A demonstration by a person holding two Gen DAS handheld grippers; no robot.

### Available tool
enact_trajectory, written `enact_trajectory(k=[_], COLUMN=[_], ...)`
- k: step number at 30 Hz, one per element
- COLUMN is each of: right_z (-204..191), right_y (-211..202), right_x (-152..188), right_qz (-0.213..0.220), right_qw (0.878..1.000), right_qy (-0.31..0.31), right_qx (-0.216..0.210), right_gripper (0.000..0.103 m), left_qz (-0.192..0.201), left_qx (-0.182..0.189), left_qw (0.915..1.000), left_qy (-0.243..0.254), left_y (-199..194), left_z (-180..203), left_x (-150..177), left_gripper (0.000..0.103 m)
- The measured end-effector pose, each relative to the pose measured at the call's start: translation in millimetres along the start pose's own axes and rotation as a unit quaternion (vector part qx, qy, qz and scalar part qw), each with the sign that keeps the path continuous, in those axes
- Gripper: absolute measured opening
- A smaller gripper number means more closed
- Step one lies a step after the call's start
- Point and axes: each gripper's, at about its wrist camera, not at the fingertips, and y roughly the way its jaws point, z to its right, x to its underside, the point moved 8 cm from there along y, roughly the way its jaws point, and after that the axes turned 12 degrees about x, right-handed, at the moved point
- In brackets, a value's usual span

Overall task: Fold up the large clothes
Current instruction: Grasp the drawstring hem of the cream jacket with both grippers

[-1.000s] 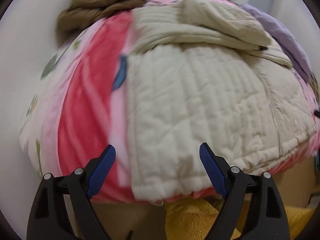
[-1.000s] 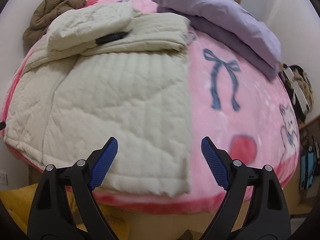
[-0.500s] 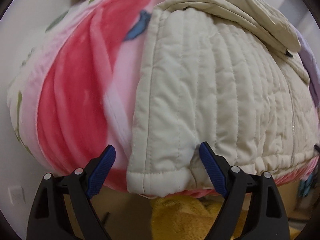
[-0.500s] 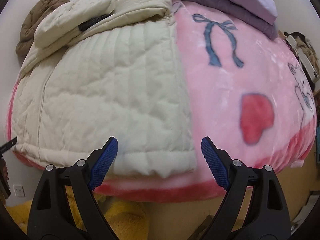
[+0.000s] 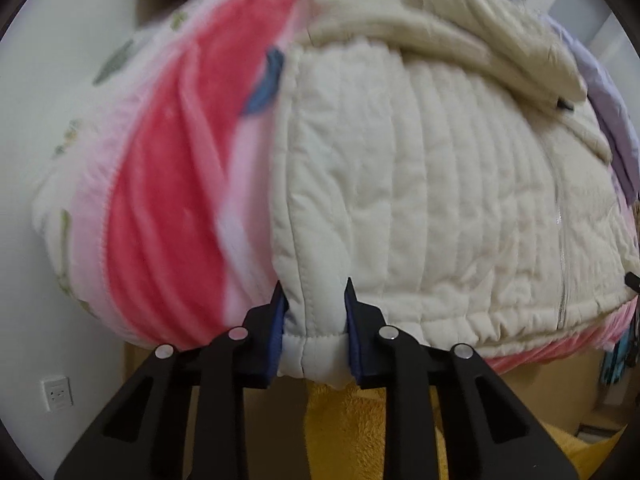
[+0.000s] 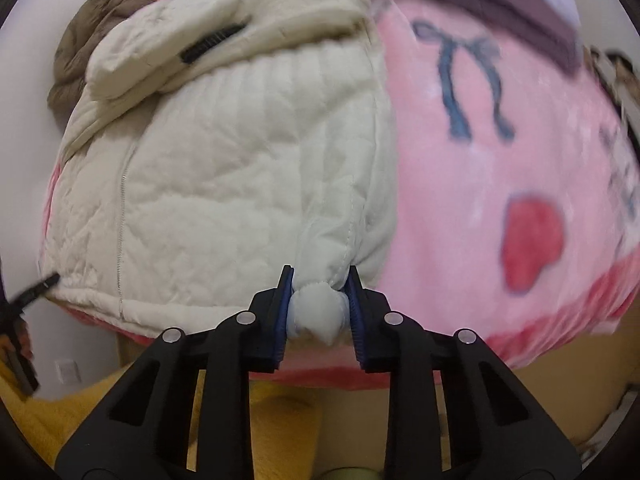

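Note:
A cream quilted jacket (image 5: 420, 200) (image 6: 240, 184) lies flat on a pink blanket-covered bed (image 5: 168, 216) (image 6: 472, 208), sleeves folded across its top and hem at the near edge. My left gripper (image 5: 314, 292) is closing on the jacket's near left hem corner, and its blue pads (image 5: 354, 320) press into the padded fabric. My right gripper (image 6: 318, 280) is closing on the near right hem corner, where the fabric bunches into a white wad between the pads (image 6: 282, 308).
A brown garment (image 6: 88, 40) is heaped at the bed's far left. Folded purple bedding (image 6: 500, 4) lies at the far right. Yellow fleece (image 5: 348, 432) hangs below the bed's near edge. A wall socket (image 5: 58, 394) sits low on the white wall at left.
Both grippers went from wide open to squeezed on the jacket's near hem corners. The fabric now bunches between the pads of each.

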Motion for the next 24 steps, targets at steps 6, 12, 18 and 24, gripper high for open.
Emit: enact_trajectory(k=[6,12,18,24], right_z=[-8.1,-16.8,-28.6,-21.4], right_y=[-50.7,-48.5,-0.7,10.7], right_x=[-56.5,-82.7,-28.2,29.2], right_qz=[0.052,0.064,0.053,0.071], right_qw=[0.998,0.994,0.985,0.97], right_qy=[-0.033,-0.082,-0.155,-0.213], right_qx=[0.016,0.031,0.044,0.091], right_gripper=[0.022,0.023,0.024,0.058], left_qz=[0.051,0.035,0.017,0.045], left_qx=[-0.006,-0.035,-0.018,-0.07], left_qw=[0.9985,0.9958,0.9924,0.9748], left_qy=[0.019,0.077,0.12,0.207], left_y=[-51.2,-48.4,0.9,12.6], left_z=[11.1,47.5,36.4,24.3], left_x=[-48.7,-82.2,-26.3,25.7], left_gripper=[0.017,0.018,0.021,0.043])
